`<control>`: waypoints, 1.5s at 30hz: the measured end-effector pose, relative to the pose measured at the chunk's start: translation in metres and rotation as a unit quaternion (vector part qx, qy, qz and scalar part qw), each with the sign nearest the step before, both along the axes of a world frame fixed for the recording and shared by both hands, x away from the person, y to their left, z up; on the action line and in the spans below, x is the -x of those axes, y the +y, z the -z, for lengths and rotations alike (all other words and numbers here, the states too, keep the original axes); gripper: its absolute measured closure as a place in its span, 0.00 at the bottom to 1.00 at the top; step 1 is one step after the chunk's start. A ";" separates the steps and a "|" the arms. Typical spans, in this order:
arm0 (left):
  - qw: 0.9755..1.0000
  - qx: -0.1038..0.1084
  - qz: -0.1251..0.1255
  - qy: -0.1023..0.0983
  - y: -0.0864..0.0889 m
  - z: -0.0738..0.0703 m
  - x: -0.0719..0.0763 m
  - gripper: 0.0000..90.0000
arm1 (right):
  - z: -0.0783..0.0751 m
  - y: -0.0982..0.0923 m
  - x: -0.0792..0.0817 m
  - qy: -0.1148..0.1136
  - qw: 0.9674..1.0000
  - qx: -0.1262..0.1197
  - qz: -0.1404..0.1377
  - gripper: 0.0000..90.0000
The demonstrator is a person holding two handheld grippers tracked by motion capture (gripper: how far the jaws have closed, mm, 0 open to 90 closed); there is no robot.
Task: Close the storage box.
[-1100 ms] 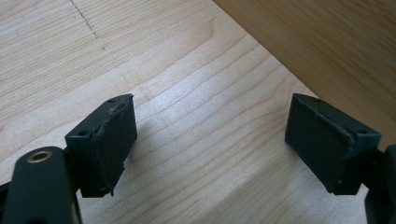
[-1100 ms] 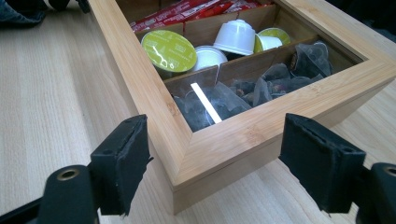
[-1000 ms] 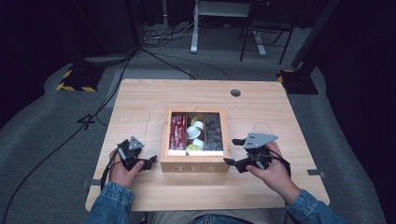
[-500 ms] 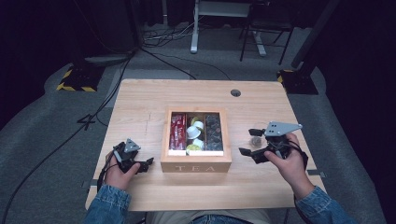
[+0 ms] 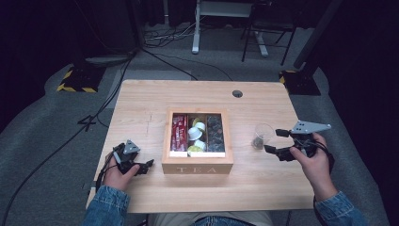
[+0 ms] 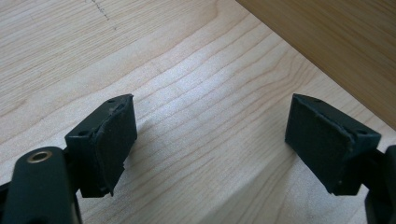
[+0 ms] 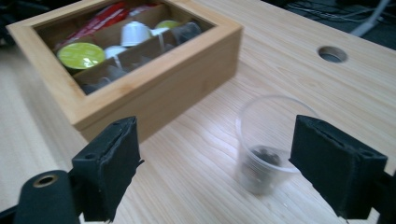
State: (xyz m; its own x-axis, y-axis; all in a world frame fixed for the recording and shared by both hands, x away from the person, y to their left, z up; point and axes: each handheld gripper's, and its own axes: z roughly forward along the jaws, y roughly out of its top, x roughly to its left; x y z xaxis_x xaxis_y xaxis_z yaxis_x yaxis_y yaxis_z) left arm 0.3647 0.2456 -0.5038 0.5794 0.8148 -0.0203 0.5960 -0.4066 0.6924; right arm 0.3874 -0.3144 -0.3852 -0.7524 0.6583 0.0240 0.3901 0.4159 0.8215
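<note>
1. the right gripper [image 5: 275, 141] has just been opening its jaws; they stand wide with nothing between the pads.
2. the clear plastic cup with a dark capsule inside [image 5: 261, 136] stands upright on the pale wooden table [image 5: 141, 101], just beside that gripper and right of the wooden tea box [image 5: 197, 165].
3. the left gripper [image 5: 146, 165] is spread apart, empty, left of the box.
</note>
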 end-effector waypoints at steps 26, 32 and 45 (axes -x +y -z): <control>1.000 0.001 -0.001 0.001 0.000 0.000 -0.001 0.19 | 0.071 -0.064 -0.018 0.051 0.992 0.032 0.107 0.20; 1.000 0.002 -0.001 0.000 0.000 0.000 -0.001 0.19 | 0.086 -0.067 -0.018 0.063 0.991 0.026 0.111 0.20; 1.000 0.002 -0.001 0.001 0.000 0.000 -0.001 0.18 | 0.105 -0.062 -0.014 0.057 0.991 0.031 0.114 0.18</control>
State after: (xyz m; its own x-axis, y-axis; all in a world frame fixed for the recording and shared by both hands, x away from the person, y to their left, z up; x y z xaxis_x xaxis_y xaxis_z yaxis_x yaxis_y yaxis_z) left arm 0.3657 0.2458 -0.5039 0.5772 0.8162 -0.0238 0.5982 -0.4028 0.6928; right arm 0.4019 -0.3767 -0.4906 -0.5788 0.8137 0.0539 0.5686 0.3553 0.7420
